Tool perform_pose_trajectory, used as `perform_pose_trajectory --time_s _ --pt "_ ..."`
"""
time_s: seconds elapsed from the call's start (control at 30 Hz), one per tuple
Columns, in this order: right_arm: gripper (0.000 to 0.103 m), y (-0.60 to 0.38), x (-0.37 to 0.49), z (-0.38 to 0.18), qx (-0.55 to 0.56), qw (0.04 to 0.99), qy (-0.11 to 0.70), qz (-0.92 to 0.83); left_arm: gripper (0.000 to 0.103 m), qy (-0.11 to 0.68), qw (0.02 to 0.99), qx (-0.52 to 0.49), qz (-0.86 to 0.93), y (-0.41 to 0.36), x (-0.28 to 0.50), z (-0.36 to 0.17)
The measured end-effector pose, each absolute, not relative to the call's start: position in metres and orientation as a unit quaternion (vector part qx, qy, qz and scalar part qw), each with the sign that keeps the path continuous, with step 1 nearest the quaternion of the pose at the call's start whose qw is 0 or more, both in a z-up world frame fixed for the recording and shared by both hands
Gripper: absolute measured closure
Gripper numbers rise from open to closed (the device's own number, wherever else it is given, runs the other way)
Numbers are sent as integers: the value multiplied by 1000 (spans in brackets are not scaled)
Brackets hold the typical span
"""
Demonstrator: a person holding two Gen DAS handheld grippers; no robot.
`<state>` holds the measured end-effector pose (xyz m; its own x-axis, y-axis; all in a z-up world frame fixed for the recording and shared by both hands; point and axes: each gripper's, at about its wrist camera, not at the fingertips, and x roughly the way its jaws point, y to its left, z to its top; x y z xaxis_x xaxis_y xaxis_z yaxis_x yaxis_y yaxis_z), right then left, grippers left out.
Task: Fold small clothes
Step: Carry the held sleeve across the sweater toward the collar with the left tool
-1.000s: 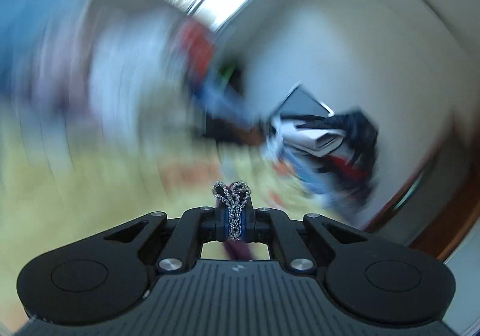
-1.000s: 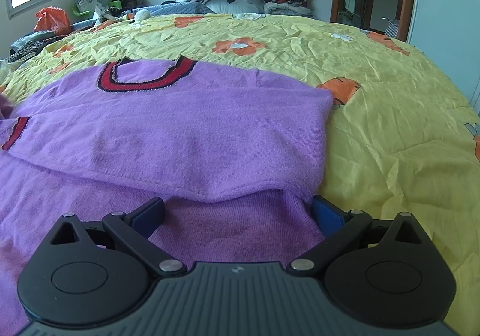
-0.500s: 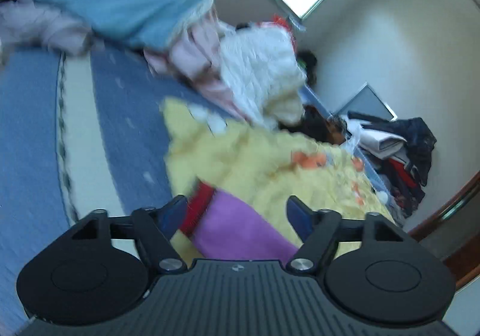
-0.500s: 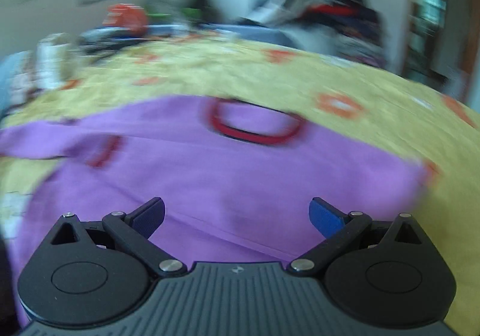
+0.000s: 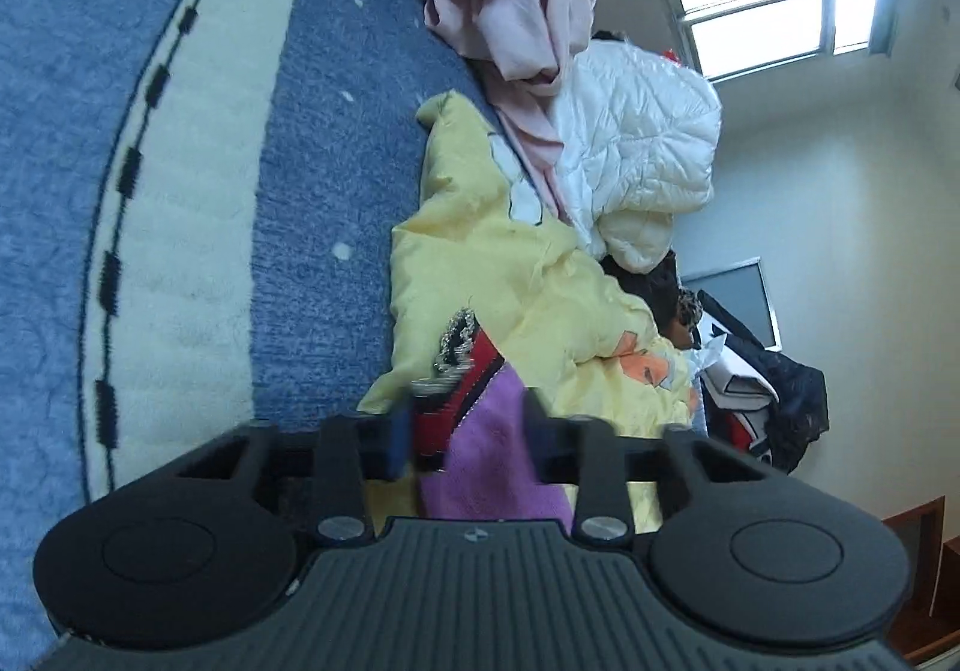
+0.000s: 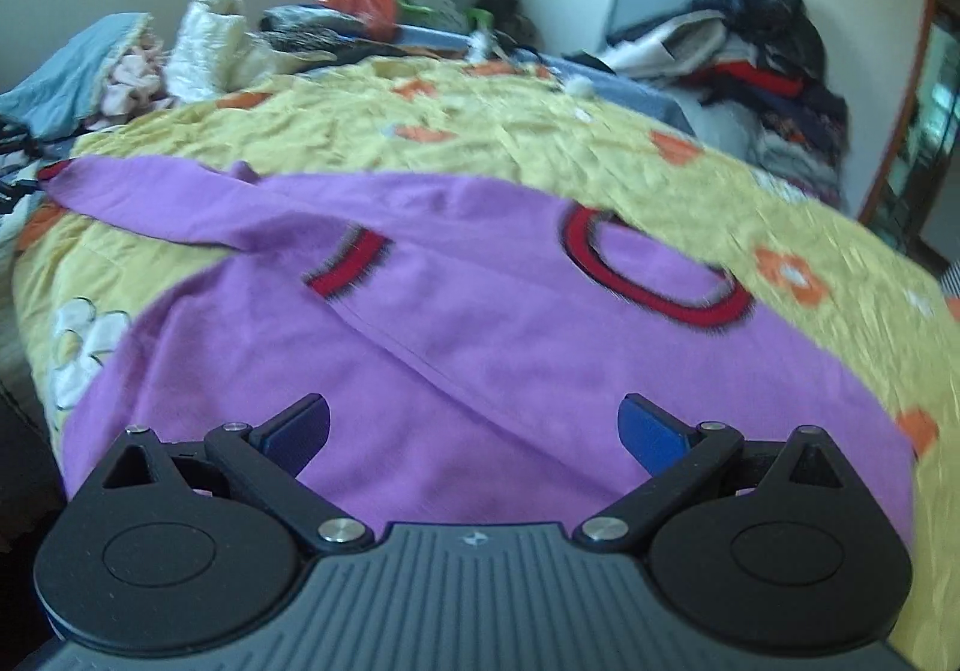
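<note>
Sweater [image 6: 480,347] lies flat on the bed [image 6: 690,173], toward its near edge, collar [image 6: 654,275] to the right. One sleeve [image 6: 174,197] runs out to the bed's left edge; the other cuff [image 6: 351,269] is folded in onto the body. Right tool [image 6: 474,428] sits over the hem at the near edge. Left tool [image 5: 471,434] straddles the sleeve end [image 5: 474,431] at the left edge. Clothes pile [image 6: 744,71] at the far right corner.
</note>
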<state>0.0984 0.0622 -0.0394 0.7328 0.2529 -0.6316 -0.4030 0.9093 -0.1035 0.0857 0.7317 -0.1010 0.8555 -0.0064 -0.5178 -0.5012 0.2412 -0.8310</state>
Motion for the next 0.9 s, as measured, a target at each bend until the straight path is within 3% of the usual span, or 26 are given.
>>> perform_pose_trajectory --time_s 0.03,0.07,0.1,0.27,0.6,0.9 --pt "0 56 99 -41 -110 924 325 170 81 218 759 -592 160 732 89 -103" --pt "0 49 100 -41 -101 925 328 165 95 222 761 -588 161 732 91 -105" --pt "0 44 99 -42 -92 926 329 162 99 222 762 -586 162 732 93 -106" --pt "0 18 96 -42 -50 931 335 139 99 204 793 -549 168 725 92 -88" --pt "0 -14 90 -45 15 929 345 131 99 86 874 -469 91 685 93 43" --pt "0 -29 92 -59 68 918 373 117 99 158 910 -383 0 567 152 69"
